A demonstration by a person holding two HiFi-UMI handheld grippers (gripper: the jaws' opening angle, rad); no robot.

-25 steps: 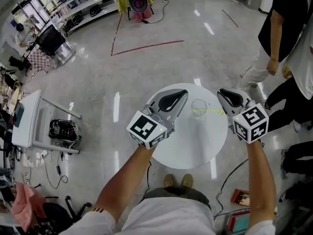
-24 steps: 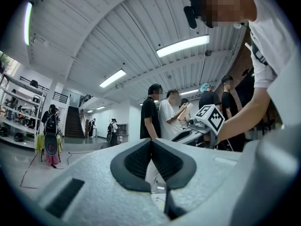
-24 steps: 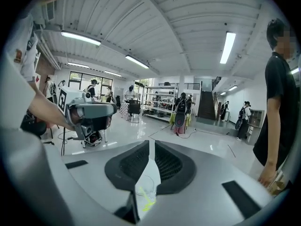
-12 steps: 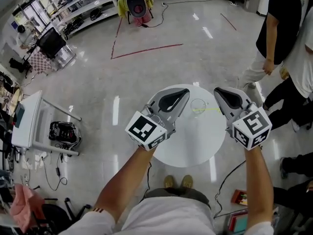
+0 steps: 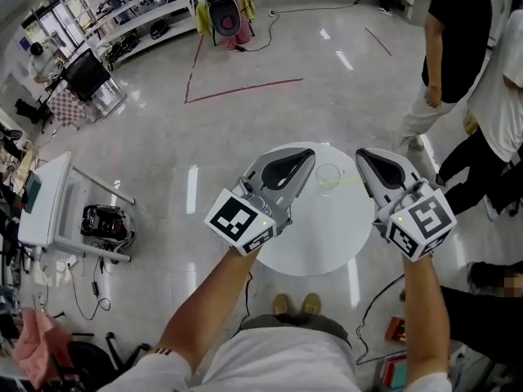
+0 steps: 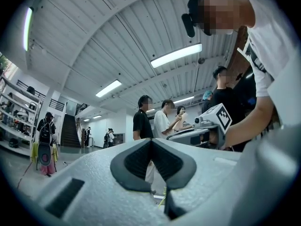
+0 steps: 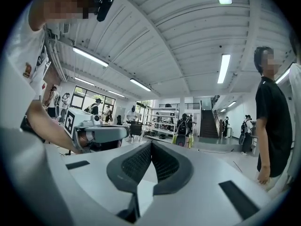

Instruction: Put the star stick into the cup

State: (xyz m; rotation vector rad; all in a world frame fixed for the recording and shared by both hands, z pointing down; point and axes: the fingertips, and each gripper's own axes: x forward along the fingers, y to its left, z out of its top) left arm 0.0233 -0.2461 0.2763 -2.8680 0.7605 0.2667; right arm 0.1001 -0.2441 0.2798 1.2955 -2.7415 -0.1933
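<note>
A clear cup [image 5: 329, 175] stands at the far side of the round white table [image 5: 310, 243]. A thin yellow-green star stick [image 5: 350, 180] slants from the cup toward the right; its lower end is hard to make out. My left gripper [image 5: 306, 155] hovers just left of the cup, jaws shut and empty [image 6: 151, 141]; a yellow-green sliver [image 6: 162, 201] shows below its pads. My right gripper [image 5: 364, 155] hangs just right of the cup above the stick. Its jaws have just been closing and are now shut with nothing between them [image 7: 151, 144].
Two people [image 5: 462, 64] stand close to the table's right side. A white cart [image 5: 49, 194] and a black device [image 5: 105, 217] sit on the floor at the left. A cable [image 5: 384, 292] runs on the floor near the table's base, beside books [image 5: 400, 358].
Both grippers have risen a little above the table and look larger in the head view. The right gripper's jaws have closed, with nothing in them.
</note>
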